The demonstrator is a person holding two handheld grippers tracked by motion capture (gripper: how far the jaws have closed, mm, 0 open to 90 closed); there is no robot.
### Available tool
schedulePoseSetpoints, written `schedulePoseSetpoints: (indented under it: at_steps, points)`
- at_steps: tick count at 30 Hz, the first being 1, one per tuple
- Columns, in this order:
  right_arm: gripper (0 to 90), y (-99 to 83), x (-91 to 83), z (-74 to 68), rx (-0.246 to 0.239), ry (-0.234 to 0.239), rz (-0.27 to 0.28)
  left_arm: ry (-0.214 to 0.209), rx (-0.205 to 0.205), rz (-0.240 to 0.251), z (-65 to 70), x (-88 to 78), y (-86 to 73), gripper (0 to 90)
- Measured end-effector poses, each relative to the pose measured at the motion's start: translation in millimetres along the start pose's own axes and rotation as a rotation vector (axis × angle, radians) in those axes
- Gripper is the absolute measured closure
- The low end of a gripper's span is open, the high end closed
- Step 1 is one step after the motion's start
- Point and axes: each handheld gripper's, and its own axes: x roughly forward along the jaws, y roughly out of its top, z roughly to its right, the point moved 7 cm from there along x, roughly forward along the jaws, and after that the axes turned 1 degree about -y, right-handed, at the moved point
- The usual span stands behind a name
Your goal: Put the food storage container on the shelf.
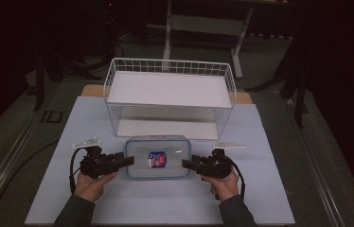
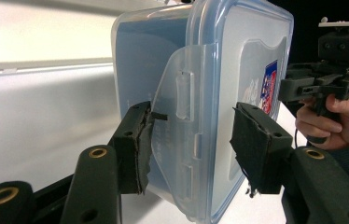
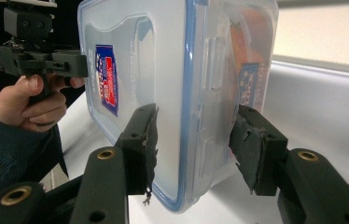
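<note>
I see my two forearms entering from the bottom of the high view, both in dark sleeves, angled slightly inward. My left hand (image 1: pixel 90 182) wraps the handle of the left claw (image 1: pixel 128 160), which lies roughly level and points toward the middle. My right hand (image 1: pixel 222 182) holds the right claw (image 1: pixel 186 163) the same way, pointing back at the left one, so the two face each other. In the left gripper view, my left claw's jaws stand partly apart; one pad (image 2: pixel 137 149) seems to touch, the other stands off. In the right gripper view, my right claw's jaws stand partly apart too, pads (image 3: pixel 144 144) near contact.
</note>
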Motion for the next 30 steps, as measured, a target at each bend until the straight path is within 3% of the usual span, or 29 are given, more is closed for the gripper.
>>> schedulePoseSetpoints:
  at_steps: [30]
  points:
    - [51.8, 38.9, -32.0, -22.4, -0.069, -0.010, 0.116, -0.012, 0.089, 0.080, 36.3, -13.0, 51.1, 48.7]
